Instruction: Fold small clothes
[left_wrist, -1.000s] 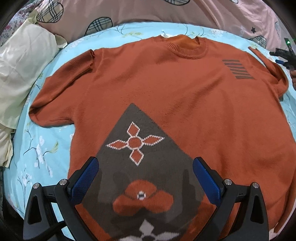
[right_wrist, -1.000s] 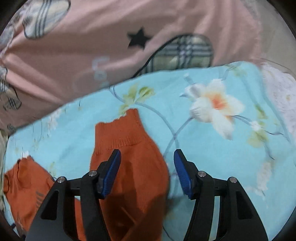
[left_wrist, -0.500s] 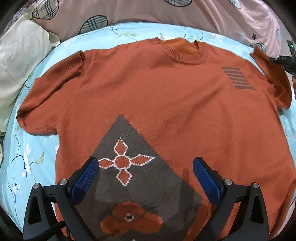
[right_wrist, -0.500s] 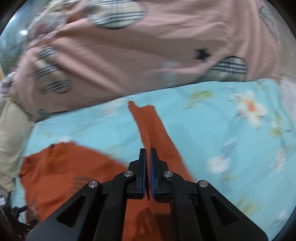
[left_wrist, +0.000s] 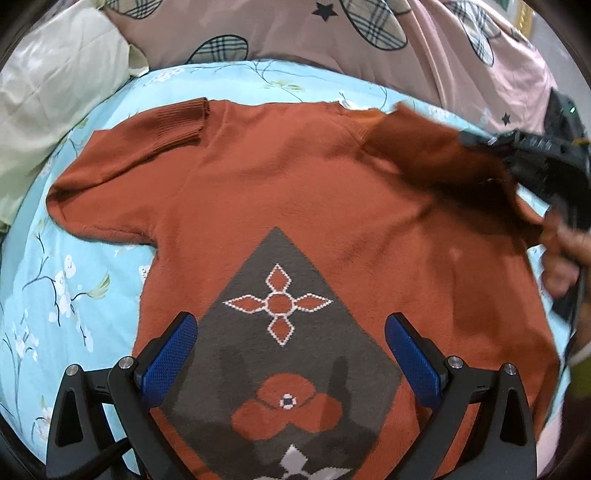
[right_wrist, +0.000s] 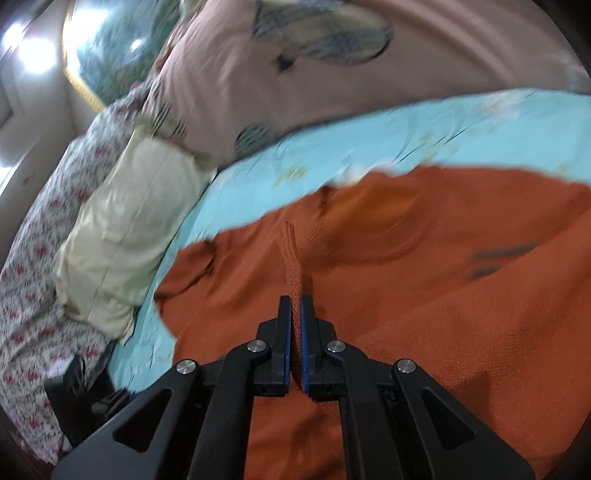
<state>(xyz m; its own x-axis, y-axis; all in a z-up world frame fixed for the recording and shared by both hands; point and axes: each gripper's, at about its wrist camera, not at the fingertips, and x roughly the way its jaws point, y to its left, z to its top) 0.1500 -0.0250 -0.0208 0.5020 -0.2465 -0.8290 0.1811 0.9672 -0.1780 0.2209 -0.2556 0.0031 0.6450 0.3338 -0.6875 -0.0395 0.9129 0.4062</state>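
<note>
An orange knit sweater (left_wrist: 280, 192) with a grey diamond pattern lies flat on the light-blue floral bedsheet (left_wrist: 55, 295). My left gripper (left_wrist: 291, 354) is open and empty above the sweater's lower front. My right gripper (right_wrist: 295, 332) is shut on the sweater's right sleeve (right_wrist: 291, 258) and holds it lifted over the sweater's chest. In the left wrist view the right gripper (left_wrist: 528, 155) shows at the right, with the sleeve (left_wrist: 436, 162) folded inward. The left sleeve (left_wrist: 147, 144) lies spread out.
A cream pillow (left_wrist: 48, 92) lies at the left. A pink quilt with plaid patches (left_wrist: 332, 37) runs along the back. A floral blanket (right_wrist: 33, 258) lies beyond the pillow. A hand (left_wrist: 561, 258) shows at the right edge.
My right gripper shut on the right sleeve, then carried it up and inward over the sweater's chest. My left gripper stayed open over the lower front.
</note>
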